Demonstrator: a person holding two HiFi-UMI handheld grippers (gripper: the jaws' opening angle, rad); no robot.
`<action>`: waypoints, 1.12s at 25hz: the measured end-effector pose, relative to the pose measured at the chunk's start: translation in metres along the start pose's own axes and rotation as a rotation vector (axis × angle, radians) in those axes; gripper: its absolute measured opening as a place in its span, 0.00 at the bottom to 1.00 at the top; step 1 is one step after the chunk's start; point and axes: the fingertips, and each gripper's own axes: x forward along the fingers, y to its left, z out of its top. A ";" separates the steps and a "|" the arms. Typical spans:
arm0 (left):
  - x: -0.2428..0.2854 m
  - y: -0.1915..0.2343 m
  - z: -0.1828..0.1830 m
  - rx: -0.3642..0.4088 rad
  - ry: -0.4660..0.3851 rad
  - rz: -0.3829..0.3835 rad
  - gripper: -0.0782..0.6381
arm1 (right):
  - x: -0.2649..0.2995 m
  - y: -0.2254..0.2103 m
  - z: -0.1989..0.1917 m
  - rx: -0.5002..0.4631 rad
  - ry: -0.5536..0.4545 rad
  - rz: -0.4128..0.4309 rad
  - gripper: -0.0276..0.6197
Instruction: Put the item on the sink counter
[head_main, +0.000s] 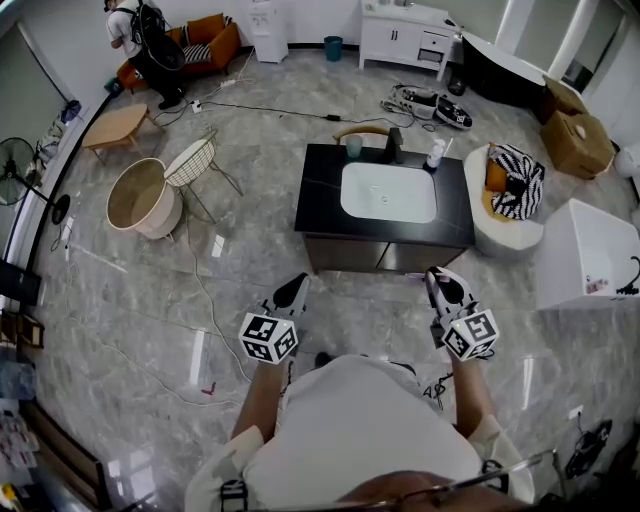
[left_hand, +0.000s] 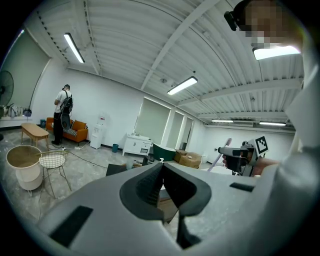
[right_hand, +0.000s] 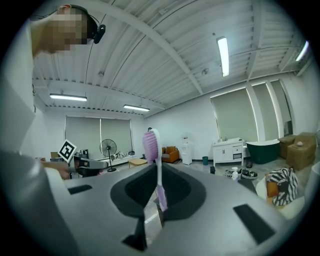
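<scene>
- Toothbrush (right_hand: 150, 144): pink and white, standing upright between the jaws of the right claw (right_hand: 157, 172). Bristle head is above the jaw tips and the handle runs down between the pads.
- Right claw: closed almost fully, clamped on the thin handle. It is held in the air in front of the person's body.
- Toothbrush is not on the sink desk (head_main: 322, 195). It is on the near side of the desk, clear of the top.
- Left claw (left_hand: 161, 167): jaws together, nothing between them, raised beside the right one.
- Sink desk: black top with a white basin (head_main: 388, 192) set into it. Along its far edge are a cup (head_main: 354, 146), a dark faucet (head_main: 396, 145) and a white bottle (head_main: 436, 153).
- Grey glossy floor (head_main: 150, 300) all round the desk.
</scene>
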 end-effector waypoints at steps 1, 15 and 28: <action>-0.001 0.001 -0.001 -0.001 0.002 -0.002 0.11 | 0.000 0.002 -0.001 0.001 0.002 -0.002 0.09; -0.036 0.037 -0.011 -0.014 0.018 -0.045 0.11 | 0.014 0.045 -0.007 0.017 0.001 -0.058 0.09; -0.034 0.063 -0.013 -0.027 0.031 -0.053 0.11 | 0.035 0.056 -0.014 0.041 0.007 -0.050 0.09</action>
